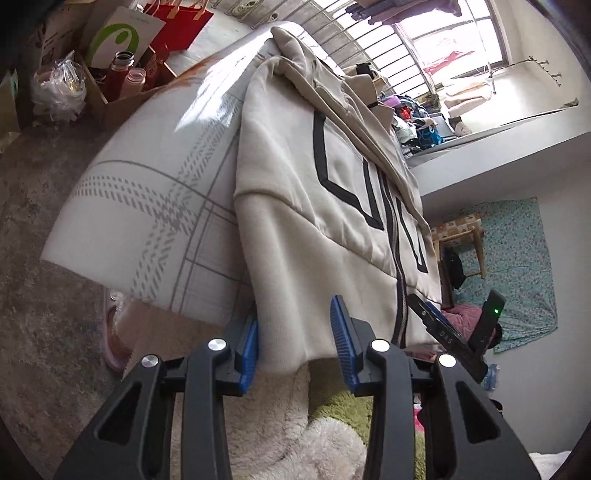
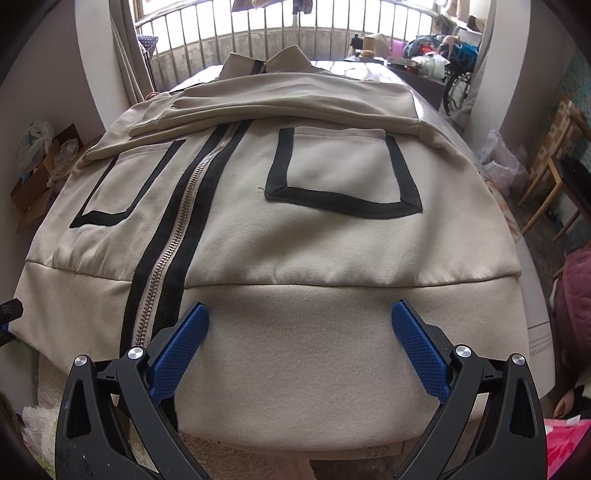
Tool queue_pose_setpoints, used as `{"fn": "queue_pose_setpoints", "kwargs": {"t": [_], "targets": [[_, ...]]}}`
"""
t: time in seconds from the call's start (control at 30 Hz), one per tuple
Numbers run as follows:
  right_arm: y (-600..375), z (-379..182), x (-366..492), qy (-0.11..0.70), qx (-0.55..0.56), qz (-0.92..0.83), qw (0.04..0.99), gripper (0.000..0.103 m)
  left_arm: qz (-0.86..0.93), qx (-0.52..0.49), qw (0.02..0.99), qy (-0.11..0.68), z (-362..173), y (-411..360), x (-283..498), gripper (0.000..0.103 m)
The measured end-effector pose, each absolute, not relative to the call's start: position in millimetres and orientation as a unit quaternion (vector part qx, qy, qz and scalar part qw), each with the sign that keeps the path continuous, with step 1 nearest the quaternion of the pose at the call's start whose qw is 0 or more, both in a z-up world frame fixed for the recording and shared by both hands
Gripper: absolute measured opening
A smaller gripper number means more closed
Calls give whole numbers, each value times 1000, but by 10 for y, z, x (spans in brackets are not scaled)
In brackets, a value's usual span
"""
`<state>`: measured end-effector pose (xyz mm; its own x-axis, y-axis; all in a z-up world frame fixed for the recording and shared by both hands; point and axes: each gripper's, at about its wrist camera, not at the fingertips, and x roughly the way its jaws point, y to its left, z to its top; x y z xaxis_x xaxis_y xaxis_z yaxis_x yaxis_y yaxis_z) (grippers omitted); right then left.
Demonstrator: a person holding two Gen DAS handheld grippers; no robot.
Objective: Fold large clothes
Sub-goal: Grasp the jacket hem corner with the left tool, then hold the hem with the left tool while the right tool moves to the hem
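A beige zip jacket point(image 2: 295, 236) with black trim lies front up on the bed, sleeves folded across its chest, collar toward the window. Its zipper point(image 2: 173, 229) runs down left of centre. My right gripper point(image 2: 301, 332) hovers open and wide just over the hem band, right of the zipper, pads clear of the cloth. In the left wrist view the jacket point(image 1: 314, 206) hangs over the bed edge and its hem corner point(image 1: 291, 332) sits between the part-open jaws of my left gripper point(image 1: 297, 332); the cloth looks flat, not pinched. The right gripper point(image 1: 428, 310) shows beside it.
The bed has a white checked sheet point(image 1: 147, 206). A fluffy cream and green blanket point(image 1: 295, 435) lies below the hem. A cardboard box with bottles point(image 1: 125, 74) and bags stands on the floor at one side; a wooden chair point(image 2: 561, 184) stands at the other. A barred window point(image 2: 295, 29) is behind.
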<state>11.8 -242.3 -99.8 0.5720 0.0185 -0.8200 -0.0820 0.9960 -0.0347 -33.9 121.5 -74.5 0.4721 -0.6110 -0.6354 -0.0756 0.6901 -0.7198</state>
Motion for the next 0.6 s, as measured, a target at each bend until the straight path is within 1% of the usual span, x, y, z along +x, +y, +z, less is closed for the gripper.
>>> {"fn": "queue_pose_setpoints", "kwargs": {"t": [0.13, 0.2, 0.27, 0.37, 0.47, 0.6], "targets": [[-2426, -998, 116, 460, -35, 30, 887, 95, -167, -346, 780, 493, -769, 1145, -363, 33], [-2430, -995, 121, 461, -36, 33, 886, 95, -155, -321, 799, 484, -681, 1083, -365, 28], [-2448, -988, 124, 463, -36, 39, 885, 95, -141, -276, 821, 480, -582, 951, -357, 19], [-2485, -976, 109, 464, -31, 51, 884, 95, -116, -200, 844, 483, -497, 768, -358, 13], [-2576, -922, 51, 467, -17, 65, 882, 95, -79, -118, 857, 495, -470, 587, -341, 10], [-2848, -767, -178, 456, 9, 65, 887, 95, -52, -34, 868, 492, -447, 393, -354, 10]]}}
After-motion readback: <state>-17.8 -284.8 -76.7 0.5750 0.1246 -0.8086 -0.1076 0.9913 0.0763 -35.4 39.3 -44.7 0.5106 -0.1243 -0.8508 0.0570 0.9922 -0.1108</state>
